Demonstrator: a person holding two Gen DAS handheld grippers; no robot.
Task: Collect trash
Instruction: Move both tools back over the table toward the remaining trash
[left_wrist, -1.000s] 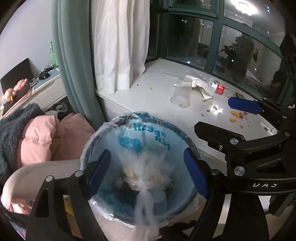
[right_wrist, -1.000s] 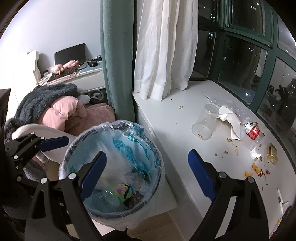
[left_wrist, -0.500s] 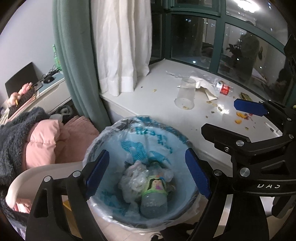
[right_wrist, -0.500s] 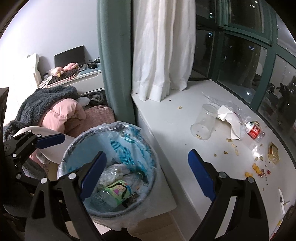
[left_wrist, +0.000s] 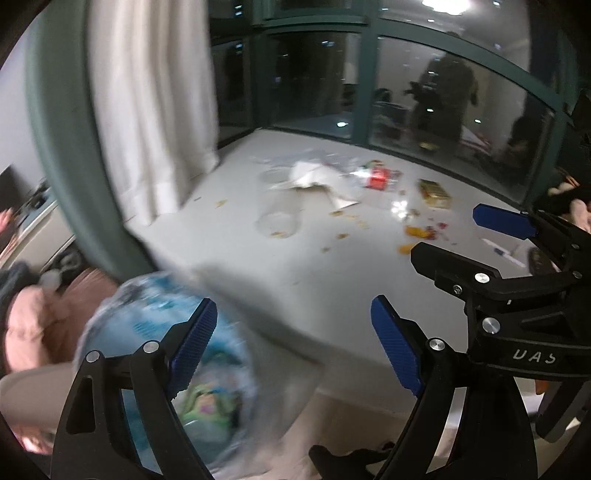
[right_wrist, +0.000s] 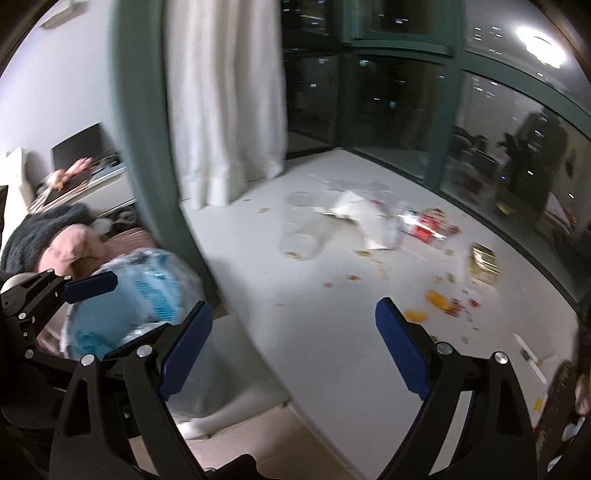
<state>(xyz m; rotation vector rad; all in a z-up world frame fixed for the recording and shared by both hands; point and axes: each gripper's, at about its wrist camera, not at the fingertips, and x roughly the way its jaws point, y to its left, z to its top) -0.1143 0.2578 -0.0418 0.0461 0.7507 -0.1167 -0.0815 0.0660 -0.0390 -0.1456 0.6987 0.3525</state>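
A bin lined with a clear and blue bag (left_wrist: 155, 317) stands below the white window ledge (left_wrist: 295, 280), with bottles and bags inside; it also shows in the right wrist view (right_wrist: 147, 291). On the ledge lie a clear plastic cup (left_wrist: 277, 218), white paper (left_wrist: 317, 181), a crushed red-label bottle (left_wrist: 376, 177), a gold packet (left_wrist: 436, 192) and orange scraps (left_wrist: 417, 232). My left gripper (left_wrist: 295, 347) is open and empty, over the ledge edge beside the bin. My right gripper (right_wrist: 295, 339) is open and empty, just right of it.
A green curtain (right_wrist: 147, 129) and a white curtain (right_wrist: 229, 96) hang at the ledge's left. Pink and grey bedding (right_wrist: 66, 240) lies left of the bin. Dark windows (right_wrist: 480, 140) back the ledge. A white pen (left_wrist: 502, 253) lies at the right.
Both grippers have swung up and right, from over the bin toward the ledge. The tied clear bag seen above the bin a second ago now lies inside it.
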